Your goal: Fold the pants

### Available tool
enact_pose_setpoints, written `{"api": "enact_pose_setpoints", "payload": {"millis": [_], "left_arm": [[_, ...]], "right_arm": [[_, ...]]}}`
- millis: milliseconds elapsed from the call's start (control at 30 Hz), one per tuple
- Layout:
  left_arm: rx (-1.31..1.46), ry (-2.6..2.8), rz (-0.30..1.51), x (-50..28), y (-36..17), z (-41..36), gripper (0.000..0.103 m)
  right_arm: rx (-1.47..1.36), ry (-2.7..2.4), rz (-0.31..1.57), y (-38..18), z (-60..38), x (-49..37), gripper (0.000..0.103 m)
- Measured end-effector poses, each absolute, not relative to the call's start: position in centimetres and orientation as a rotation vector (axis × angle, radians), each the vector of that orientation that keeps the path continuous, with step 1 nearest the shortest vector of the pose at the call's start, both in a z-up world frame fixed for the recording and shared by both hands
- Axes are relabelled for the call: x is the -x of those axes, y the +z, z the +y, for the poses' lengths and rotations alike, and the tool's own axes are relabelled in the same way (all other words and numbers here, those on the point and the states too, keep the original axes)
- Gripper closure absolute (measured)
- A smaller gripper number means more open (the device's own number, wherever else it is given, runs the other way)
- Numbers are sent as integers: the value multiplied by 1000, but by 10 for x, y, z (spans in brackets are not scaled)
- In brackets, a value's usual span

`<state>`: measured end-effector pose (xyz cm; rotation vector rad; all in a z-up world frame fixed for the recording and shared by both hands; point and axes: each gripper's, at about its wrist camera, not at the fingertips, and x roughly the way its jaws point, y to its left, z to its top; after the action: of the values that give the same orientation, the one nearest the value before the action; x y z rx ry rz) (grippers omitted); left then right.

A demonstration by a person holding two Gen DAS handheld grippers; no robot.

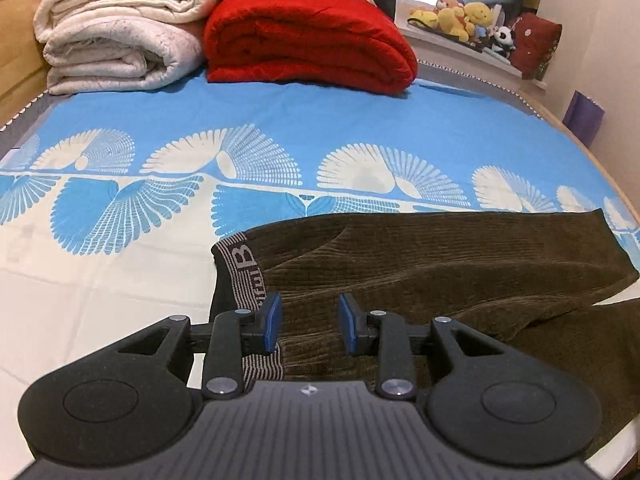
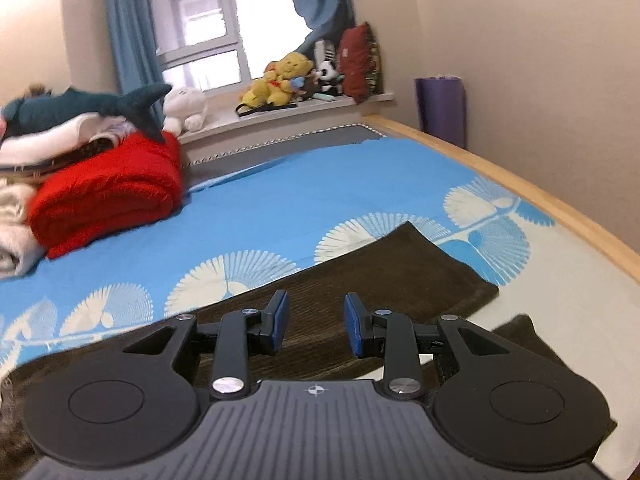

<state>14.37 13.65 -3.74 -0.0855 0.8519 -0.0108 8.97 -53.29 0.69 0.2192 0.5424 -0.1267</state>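
The pants (image 1: 440, 272) run out of the left wrist picture at its right and lower edges, and the left gripper (image 1: 308, 326) body covers their near part. Only a large "B" on the waistband (image 1: 244, 276) reads; the smaller letters beside it are too small to tell. In the right wrist view the pants (image 2: 380, 276) pass under the right gripper (image 2: 316, 326) and off the left edge (the hem end alone shows clearly). The blankets (image 2: 16, 216) at that edge are cut off and smeared. The toys (image 1: 464, 18) on the sill are too small to sort out.
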Motion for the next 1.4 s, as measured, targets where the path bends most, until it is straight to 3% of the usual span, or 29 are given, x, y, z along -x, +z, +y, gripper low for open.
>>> {"api": "enact_pose_setpoints", "payload": {"millis": [400, 467, 533, 600, 900, 1067, 1167, 1200, 1233, 1400], "left_arm": [[108, 42, 893, -171, -45, 125, 70], [108, 42, 908, -174, -46, 123, 76], [116, 41, 920, -177, -46, 124, 103], [169, 44, 934, -179, -44, 131, 103], [212, -3, 922, -254, -52, 168, 102], [179, 25, 935, -284, -98, 175, 97], [127, 18, 939, -297, -115, 174, 72], [119, 18, 920, -301, -118, 174, 59], [121, 20, 913, -304, -121, 174, 53], [144, -1, 939, -326, -144, 175, 48]], "right_arm": [[-89, -14, 572, 10, -480, -127, 72], [-98, -2, 577, 10, -476, -132, 74], [-109, 5, 580, 11, -471, -136, 87], [-127, 17, 580, 12, -468, -138, 101], [-101, 97, 574, 14, -448, -146, 103], [-87, 89, 603, 10, -448, -154, 102], [-73, 85, 606, 7, -451, -157, 102], [-64, 82, 607, 6, -452, -158, 102], [-58, 77, 609, 5, -454, -159, 102], [-69, 56, 637, -3, -465, -165, 102]]}}
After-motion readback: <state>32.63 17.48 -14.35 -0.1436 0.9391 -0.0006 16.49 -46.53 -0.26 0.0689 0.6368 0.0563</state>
